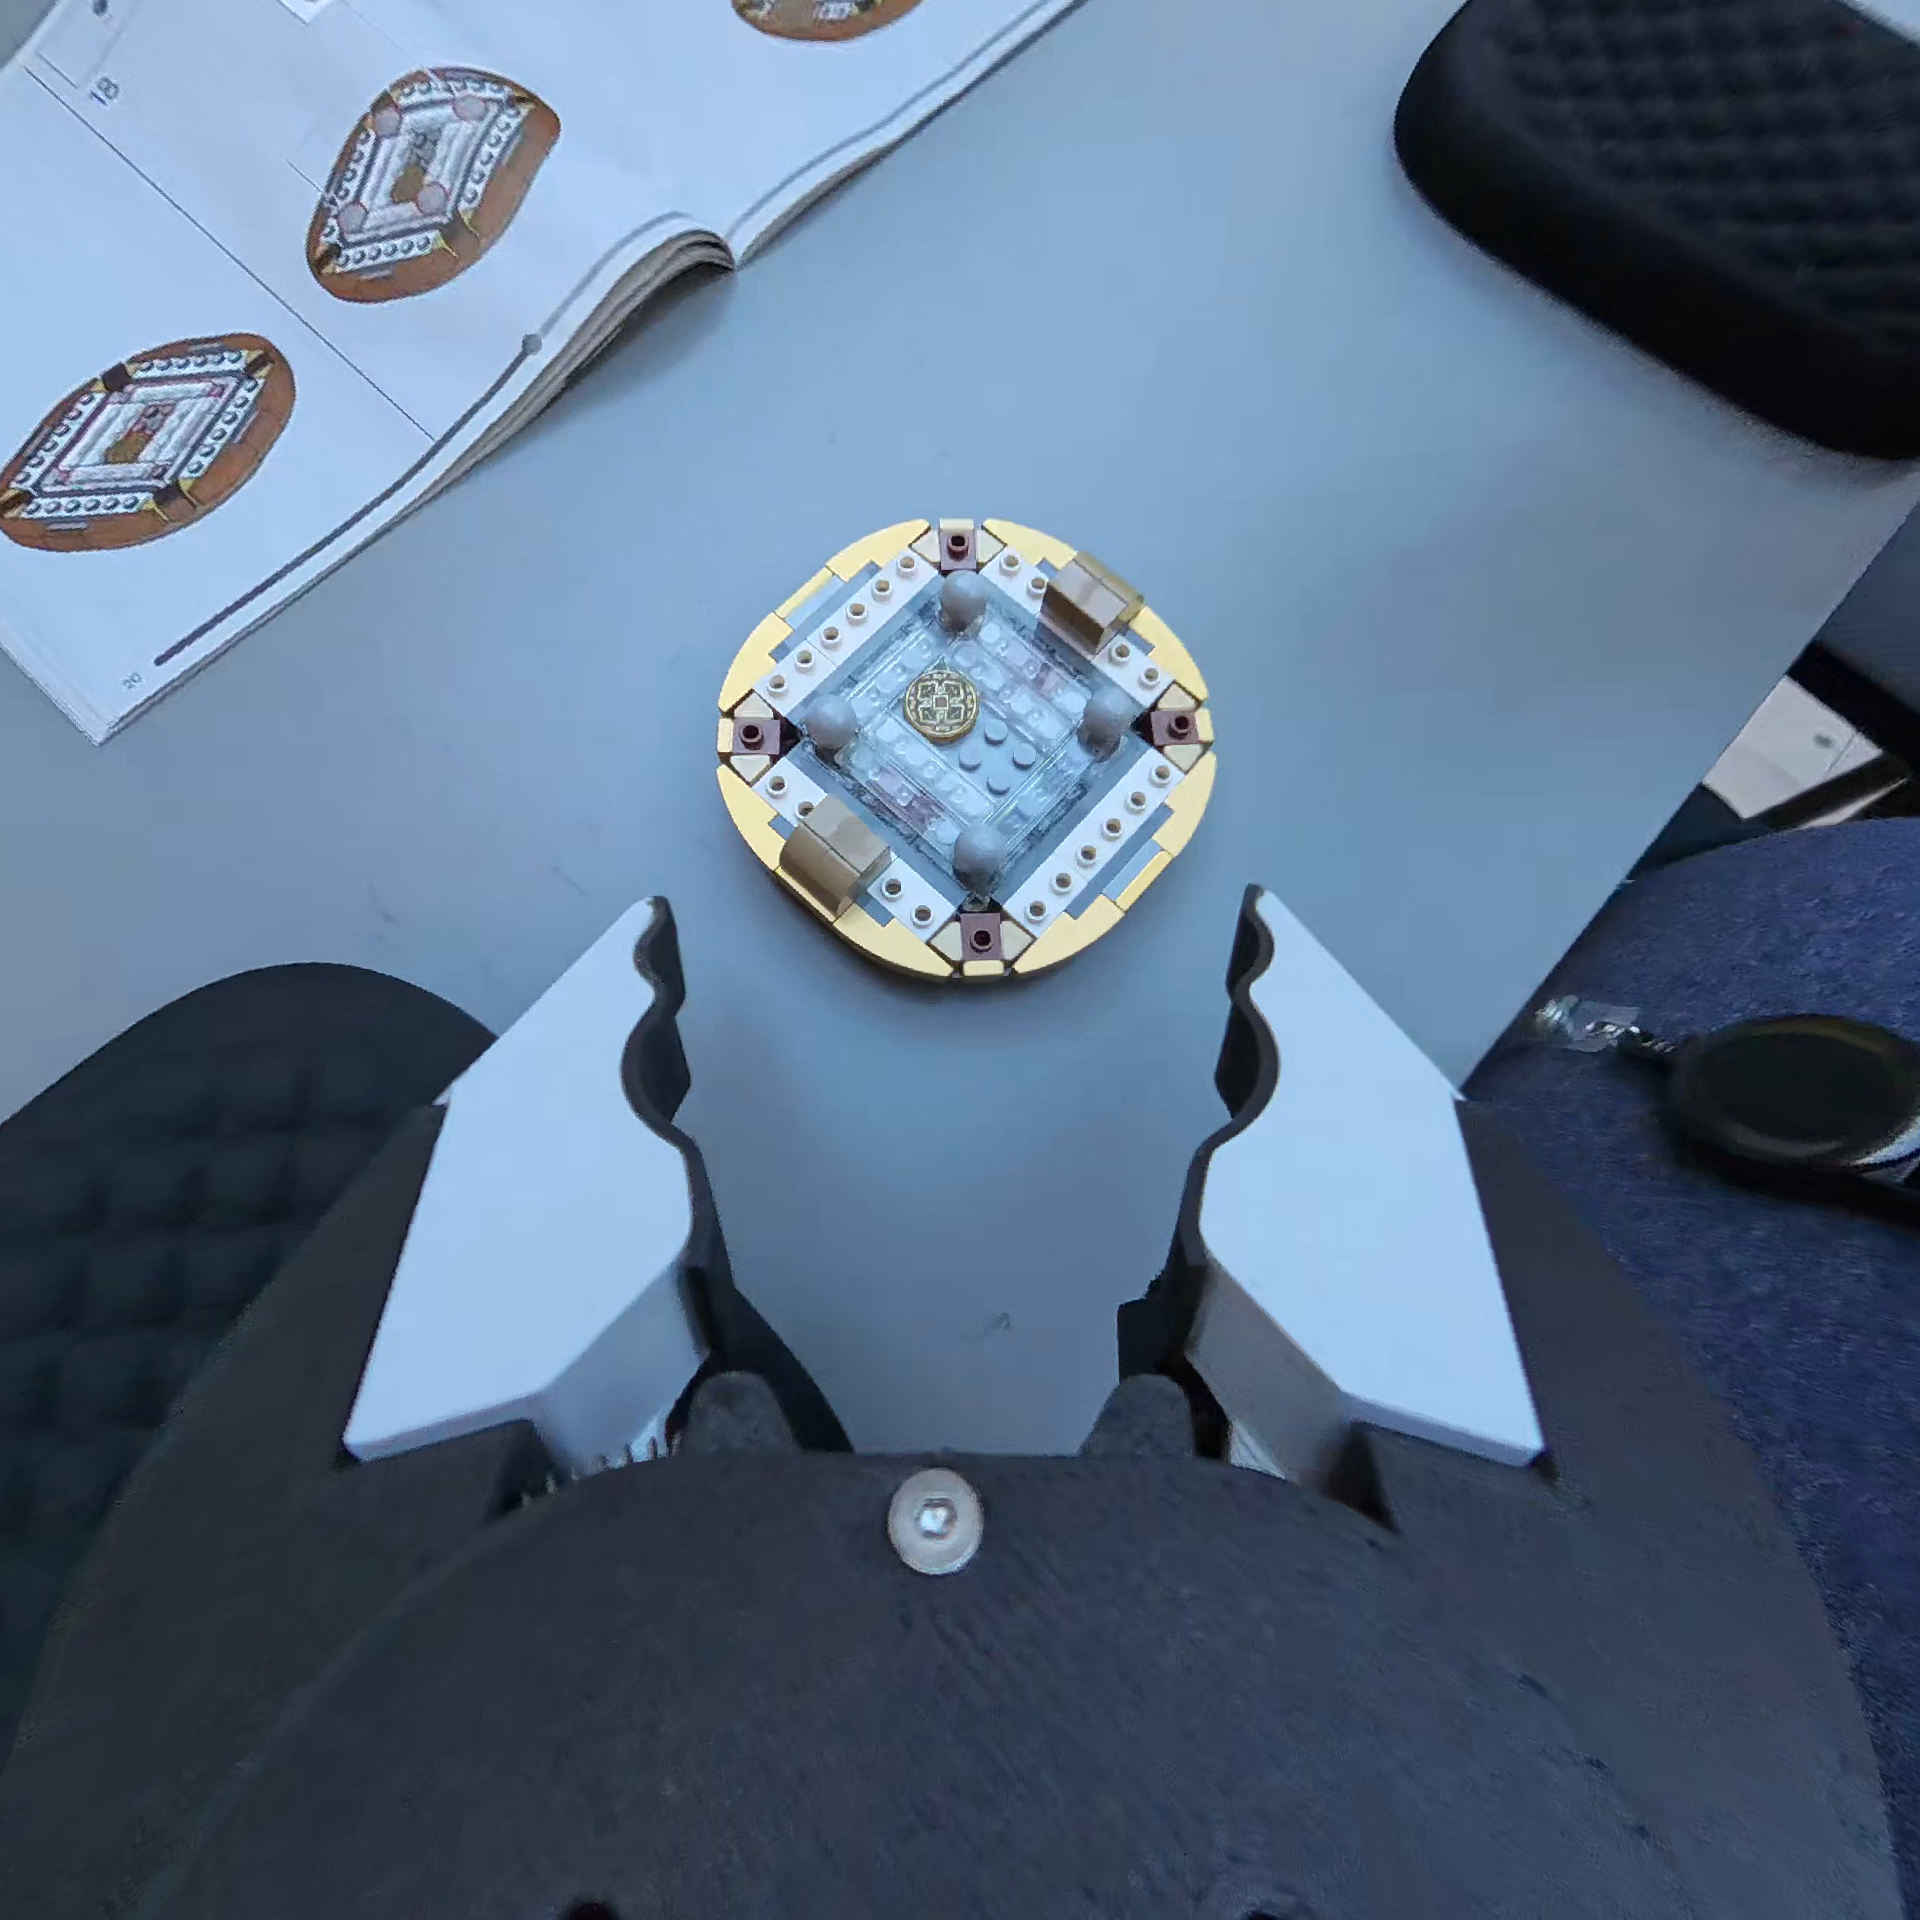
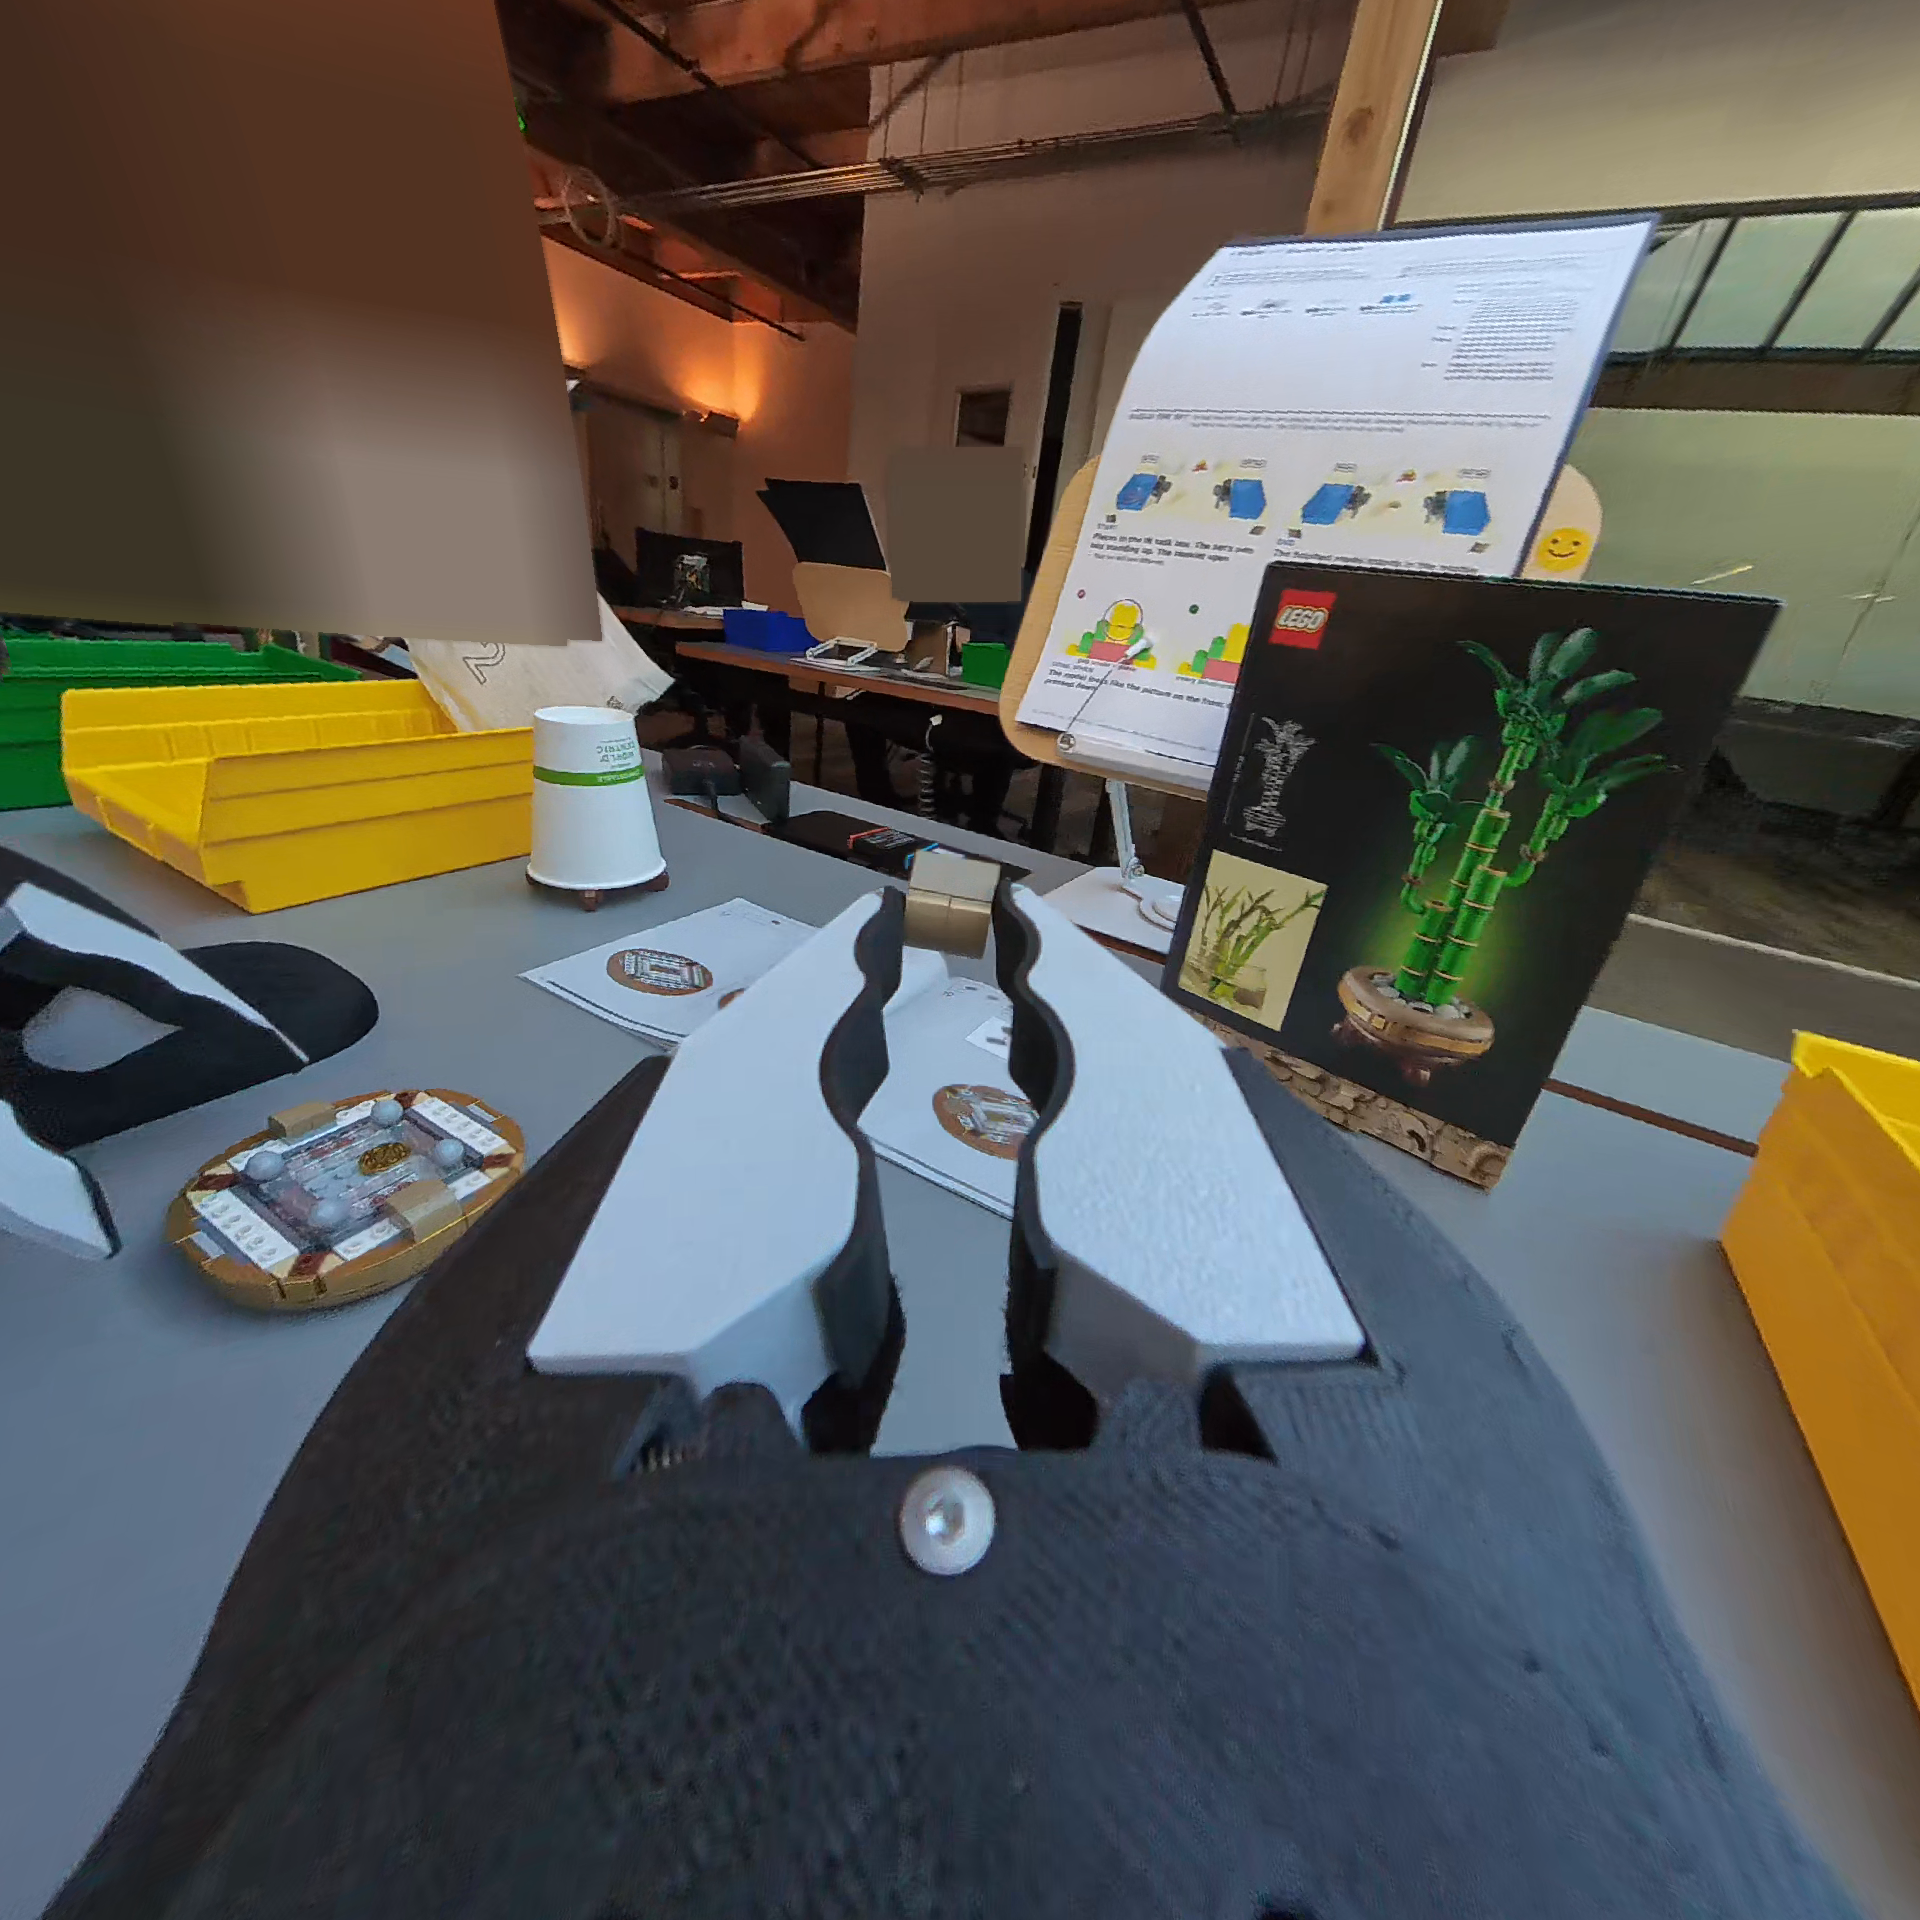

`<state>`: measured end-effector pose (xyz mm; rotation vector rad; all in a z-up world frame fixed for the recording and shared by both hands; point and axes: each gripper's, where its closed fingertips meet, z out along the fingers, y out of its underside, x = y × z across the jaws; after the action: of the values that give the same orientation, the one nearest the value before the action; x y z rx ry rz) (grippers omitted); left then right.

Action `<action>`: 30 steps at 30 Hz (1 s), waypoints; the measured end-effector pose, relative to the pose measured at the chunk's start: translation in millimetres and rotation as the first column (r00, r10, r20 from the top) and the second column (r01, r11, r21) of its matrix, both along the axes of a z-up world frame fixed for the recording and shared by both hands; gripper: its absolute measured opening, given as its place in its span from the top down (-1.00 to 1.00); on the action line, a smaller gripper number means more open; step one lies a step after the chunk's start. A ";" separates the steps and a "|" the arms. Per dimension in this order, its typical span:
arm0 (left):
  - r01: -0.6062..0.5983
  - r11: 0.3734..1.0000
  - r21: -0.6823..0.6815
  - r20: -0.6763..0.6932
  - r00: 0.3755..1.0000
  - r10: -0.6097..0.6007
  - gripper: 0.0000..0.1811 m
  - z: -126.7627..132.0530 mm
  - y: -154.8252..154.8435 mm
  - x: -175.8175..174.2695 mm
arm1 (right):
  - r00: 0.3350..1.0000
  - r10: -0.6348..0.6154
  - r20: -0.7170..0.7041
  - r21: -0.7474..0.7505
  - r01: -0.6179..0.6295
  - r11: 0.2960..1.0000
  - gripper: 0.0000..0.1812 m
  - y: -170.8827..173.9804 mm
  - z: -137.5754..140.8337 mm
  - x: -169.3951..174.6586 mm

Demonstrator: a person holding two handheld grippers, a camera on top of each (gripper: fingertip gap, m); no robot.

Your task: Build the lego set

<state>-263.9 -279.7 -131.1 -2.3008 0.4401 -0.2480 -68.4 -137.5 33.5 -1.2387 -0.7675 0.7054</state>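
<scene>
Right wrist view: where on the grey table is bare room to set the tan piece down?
Bare table lies in front of the round base, and between the set's box and the right yellow bin. It is crowded behind the fingers, where the open booklet lies.

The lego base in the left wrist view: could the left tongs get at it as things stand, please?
Probably yes. The left tongs are open and empty, the base lies straight ahead on bare table, and nothing stands between them.

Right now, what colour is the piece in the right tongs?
Tan-gold, glossy piece, pinched at the right tongs' tips. Right wrist view shows it best.
</scene>
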 end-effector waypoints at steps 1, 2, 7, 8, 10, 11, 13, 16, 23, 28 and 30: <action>0.004 1.000 -0.008 -0.017 1.000 -0.004 -0.15 -3.0 1.0 -1.3 | 1.000 -0.013 -0.006 -0.001 0.013 1.000 0.82 1.8 0.0 6.3; 0.001 1.000 -0.010 -0.029 1.000 -0.001 -0.14 -4.8 2.6 -3.4 | 1.000 -0.022 -0.008 -0.002 0.022 1.000 0.83 3.0 -0.5 11.1; -0.015 0.999 -0.044 -0.080 0.997 0.011 -0.04 -10.1 8.3 -23.0 | 0.999 -0.022 -0.029 -0.030 0.021 0.999 0.83 5.3 -8.8 19.9; -0.021 0.999 -0.045 -0.085 0.996 0.017 -0.02 -9.1 9.9 -29.1 | 0.999 -0.012 -0.034 -0.045 0.010 0.999 0.83 5.4 -11.3 19.2; -0.050 0.998 -0.043 -0.088 0.995 0.046 0.09 -6.7 13.5 -43.2 | 1.000 -0.002 -0.031 -0.062 0.000 0.998 0.83 5.9 -15.4 17.7; -0.068 0.997 -0.038 -0.093 0.994 0.064 0.12 -5.8 15.6 -51.2 | 1.000 -0.001 -0.026 -0.062 -0.001 0.998 0.82 5.9 -16.7 16.9; -0.116 0.993 -0.030 -0.087 0.990 0.113 0.21 -4.9 19.9 -66.2 | 1.000 -0.002 -0.016 -0.056 0.001 0.998 0.83 5.2 -17.8 15.8; -0.103 0.993 -0.049 0.069 0.992 0.107 0.23 -0.3 19.3 -57.3 | 1.000 0.005 -0.003 -0.053 -0.006 0.999 0.82 3.2 -18.9 13.0; -0.004 0.998 -0.065 0.064 0.998 0.008 -0.15 -5.9 3.6 -9.2 | 0.999 0.014 0.038 -0.052 -0.012 0.999 0.82 1.9 -24.0 7.8; 0.002 0.997 -0.073 -0.149 0.989 -0.013 -0.08 -25.6 7.1 -16.0 | 0.999 0.029 0.035 -0.047 -0.027 0.999 0.82 -1.3 -20.1 5.1; 0.000 0.998 -0.059 -0.164 0.986 -0.010 -0.06 -24.1 9.0 -19.4 | 0.998 0.022 0.056 -0.036 -0.020 0.999 0.82 -2.9 -20.9 5.3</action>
<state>-283.3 -270.7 -155.3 -2.3883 0.5274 -0.0743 -63.2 -140.4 12.6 -1.2885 -0.8186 0.7067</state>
